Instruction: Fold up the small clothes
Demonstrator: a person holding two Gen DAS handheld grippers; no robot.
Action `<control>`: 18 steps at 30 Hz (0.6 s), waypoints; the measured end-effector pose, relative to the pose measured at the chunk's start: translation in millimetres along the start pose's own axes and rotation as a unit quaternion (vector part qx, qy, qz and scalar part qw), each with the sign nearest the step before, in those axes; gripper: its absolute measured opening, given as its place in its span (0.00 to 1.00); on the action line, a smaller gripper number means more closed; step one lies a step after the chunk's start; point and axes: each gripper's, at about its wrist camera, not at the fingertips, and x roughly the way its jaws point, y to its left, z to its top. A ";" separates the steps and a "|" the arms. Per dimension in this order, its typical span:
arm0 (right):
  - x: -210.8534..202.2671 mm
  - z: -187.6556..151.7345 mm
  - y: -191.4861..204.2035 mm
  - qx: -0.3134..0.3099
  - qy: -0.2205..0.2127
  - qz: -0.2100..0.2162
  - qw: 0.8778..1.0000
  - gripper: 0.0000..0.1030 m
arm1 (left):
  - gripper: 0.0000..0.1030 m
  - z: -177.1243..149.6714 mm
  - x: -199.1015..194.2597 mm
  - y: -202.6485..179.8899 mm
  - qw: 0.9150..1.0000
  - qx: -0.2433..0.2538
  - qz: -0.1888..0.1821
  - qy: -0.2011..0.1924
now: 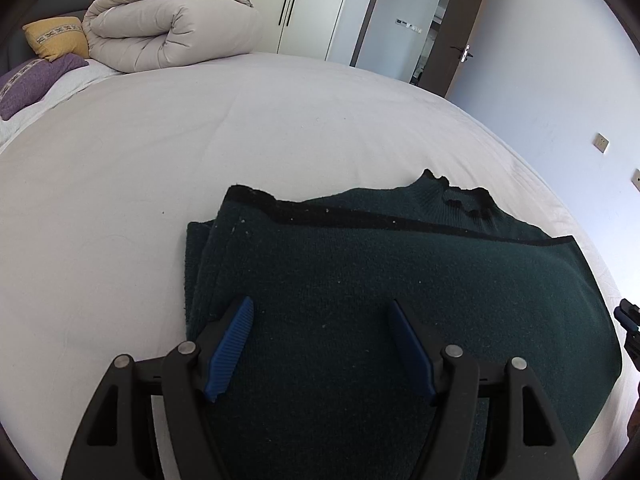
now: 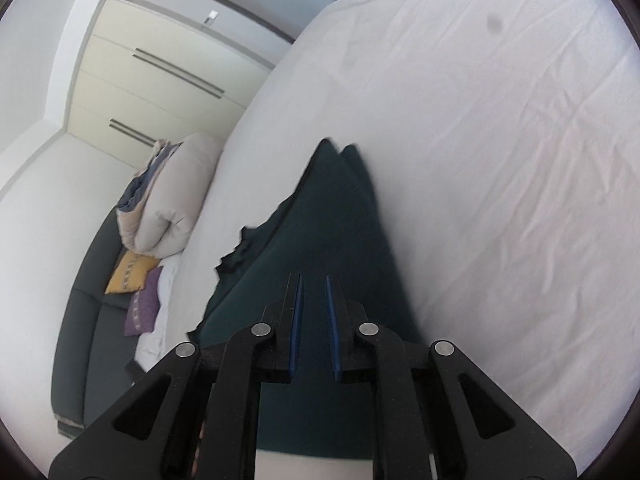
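A dark green knit sweater lies folded on the white bed, its collar at the far right and a black-trimmed edge folded across it. My left gripper is open, its blue pads spread wide just above the sweater's near part, holding nothing. In the right wrist view the sweater runs away from the camera. My right gripper hovers over it with its jaws narrowly apart and nothing visibly pinched between the pads. Part of the right gripper shows at the right edge of the left wrist view.
A rolled beige duvet and yellow and purple pillows lie at the head of the bed. A dark sofa stands beside the bed. Wardrobe doors and an open door are behind.
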 end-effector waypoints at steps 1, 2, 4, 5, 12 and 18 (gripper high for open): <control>4.7 -9.2 10.7 -0.012 0.019 0.016 1.000 0.11 | 0.70 0.2 -0.2 -0.2 1.000 0.001 0.001 0.000; 7.1 -20.0 19.5 -0.025 0.039 0.030 0.998 0.11 | 0.70 0.2 -0.3 -0.3 1.000 0.002 0.002 0.000; 34.2 -48.0 43.2 -0.052 0.102 0.042 0.993 0.11 | 0.70 0.2 -0.8 -0.5 1.000 0.002 0.003 0.000; 44.2 -60.3 50.1 -0.063 0.127 0.040 0.989 0.11 | 0.70 0.2 -0.8 -0.4 1.000 0.002 0.003 0.000; 71.0 -94.7 37.4 -0.048 0.152 0.002 0.987 0.10 | 0.70 -7.2 -30.4 8.6 1.000 -0.008 -0.005 0.017; -3.6 -83.9 23.1 -0.044 0.054 -0.042 0.997 0.64 | 0.95 -30.0 -110.2 53.6 0.993 -0.114 -0.011 -0.032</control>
